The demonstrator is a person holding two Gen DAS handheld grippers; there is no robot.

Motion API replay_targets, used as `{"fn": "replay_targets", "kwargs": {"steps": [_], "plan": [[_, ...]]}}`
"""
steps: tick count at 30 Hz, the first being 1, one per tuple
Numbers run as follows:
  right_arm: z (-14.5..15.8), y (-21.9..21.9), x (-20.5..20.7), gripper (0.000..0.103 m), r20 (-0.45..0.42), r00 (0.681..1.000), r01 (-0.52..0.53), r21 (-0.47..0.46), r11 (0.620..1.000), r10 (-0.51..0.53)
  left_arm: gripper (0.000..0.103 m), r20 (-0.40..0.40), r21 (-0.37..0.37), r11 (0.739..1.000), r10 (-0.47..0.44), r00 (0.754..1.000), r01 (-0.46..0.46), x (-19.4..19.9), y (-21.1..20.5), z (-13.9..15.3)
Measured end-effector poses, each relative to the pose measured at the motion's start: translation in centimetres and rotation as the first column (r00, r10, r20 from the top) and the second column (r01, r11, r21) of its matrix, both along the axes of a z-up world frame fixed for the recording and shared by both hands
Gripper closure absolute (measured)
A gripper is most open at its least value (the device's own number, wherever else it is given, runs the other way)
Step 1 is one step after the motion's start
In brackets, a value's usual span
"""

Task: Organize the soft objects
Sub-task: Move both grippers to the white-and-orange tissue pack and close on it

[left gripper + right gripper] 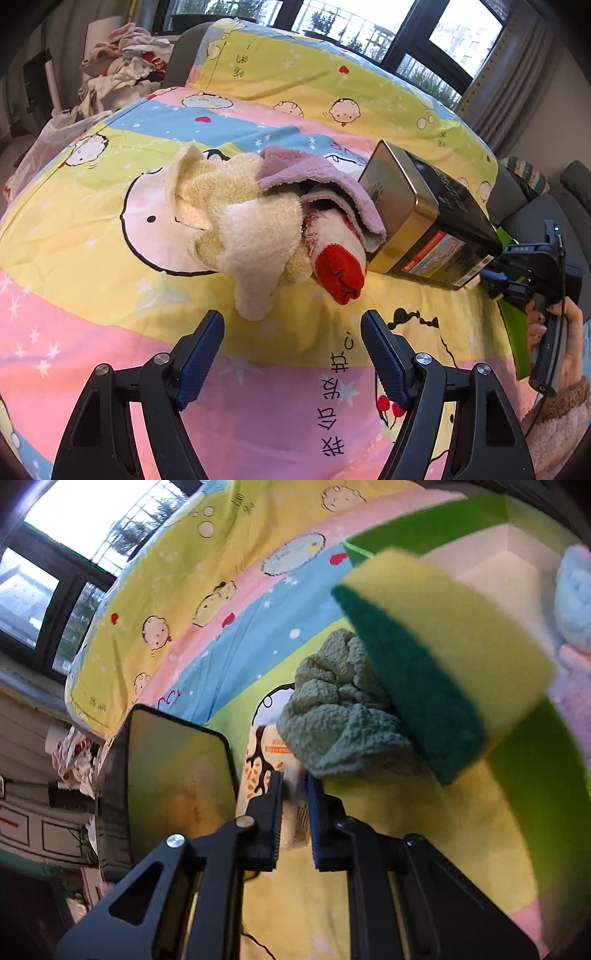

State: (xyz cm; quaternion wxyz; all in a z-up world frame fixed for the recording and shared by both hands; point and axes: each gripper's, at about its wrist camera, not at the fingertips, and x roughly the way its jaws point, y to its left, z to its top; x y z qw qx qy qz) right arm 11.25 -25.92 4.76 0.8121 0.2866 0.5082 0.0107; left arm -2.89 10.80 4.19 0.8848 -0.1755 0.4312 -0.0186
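Tin and clutter around a cartoon bedspread

A black-and-gold tin (424,218) lies on its side on the bed's cartoon bedspread (110,206); a heap of clothes (125,70) sits at 11 o'clock, dark-framed windows (369,33) at 12.

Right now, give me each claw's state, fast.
Left claw: open, holding nothing, short of the towel pile.
Right claw: closed on a pale printed packet.
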Motion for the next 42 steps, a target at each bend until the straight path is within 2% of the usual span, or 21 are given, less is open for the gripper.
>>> {"fn": "replay_targets", "kwargs": {"steps": [6, 9, 12, 16, 18, 21, 25, 29, 32, 34, 37, 38, 40, 42], "plan": [[1.3, -0.3, -2.6, 0.092, 0.019, 0.996, -0.085, 0.043, 0.995, 0.085, 0.026, -0.002, -0.027, 0.999, -0.025, 1.000, 0.025, -0.2, -0.5, -0.1], [1.8, 0.0, -5.0, 0.092, 0.021, 0.989, -0.149, 0.010, 0.989, 0.149, 0.026, 0.001, -0.036, 0.998, -0.046, 0.999, 0.046, -0.4, -1.0, 0.0], [2.0, 0.7, -7.5, 0.092, 0.020, 0.977, -0.213, 0.019, 0.977, 0.213, 0.026, 0.004, -0.041, 0.997, -0.072, 0.997, 0.072, -0.7, -1.8, 0.2], [2.0, 3.4, -9.9, 0.091, 0.019, 0.947, -0.322, 0.031, 0.946, 0.322, 0.026, 0.009, -0.064, 0.992, -0.110, 0.994, 0.111, -1.3, -3.2, 0.4], [1.6, 5.6, -10.6, 0.091, 0.021, 0.926, -0.377, 0.058, 0.925, 0.376, 0.026, 0.013, -0.061, 0.990, -0.130, 0.991, 0.130, -1.5, -3.9, 0.5], [0.9, 9.1, -11.0, 0.091, 0.025, 0.897, -0.442, 0.046, 0.896, 0.441, 0.026, 0.015, -0.044, 0.988, -0.150, 0.989, 0.150, -1.9, -4.6, 0.6], [0.0, 12.2, -11.4, 0.091, 0.020, 0.876, -0.482, 0.044, 0.875, 0.481, 0.026, 0.015, -0.041, 0.984, -0.171, 0.985, 0.171, -2.1, -5.0, 0.7], [-0.5, 14.7, -11.2, 0.090, 0.031, 0.857, -0.516, 0.057, 0.855, 0.515, 0.026, 0.019, -0.073, 0.978, -0.194, 0.981, 0.195, -2.3, -5.2, 0.6], [-0.6, 15.6, -11.0, 0.088, 0.029, 0.849, -0.529, 0.033, 0.848, 0.528, 0.035, 0.012, -0.105, 0.970, -0.221, 0.975, 0.221, -2.3, -5.4, 0.5], [-0.5, 15.6, -11.0, 0.088, 0.034, 0.844, -0.537, 0.025, 0.843, 0.536, 0.035, 0.002, -0.131, 0.964, -0.231, 0.973, 0.229, -2.2, -5.5, 0.2], [-0.1, 15.4, -11.1, 0.087, 0.036, 0.847, -0.530, -0.014, 0.848, 0.530, 0.038, -0.001, -0.129, 0.964, -0.235, 0.972, 0.233, -2.2, -5.8, 0.2], [0.1, 15.3, -11.2, 0.086, 0.035, 0.846, -0.530, -0.029, 0.847, 0.531, 0.043, -0.003, -0.125, 0.964, -0.238, 0.971, 0.236, -2.3, -6.0, 0.2], [0.4, 15.2, -11.2, 0.074, 0.036, 0.846, -0.530, -0.040, 0.847, 0.532, 0.046, -0.003, -0.134, 0.959, -0.251, 0.968, 0.248, -2.3, -6.2, 0.1], [0.7, 15.1, -11.3, 0.062, 0.042, 0.848, -0.526, -0.045, 0.849, 0.528, 0.055, -0.007, -0.145, 0.955, -0.263, 0.965, 0.259, -2.3, -6.3, 0.0]]}}
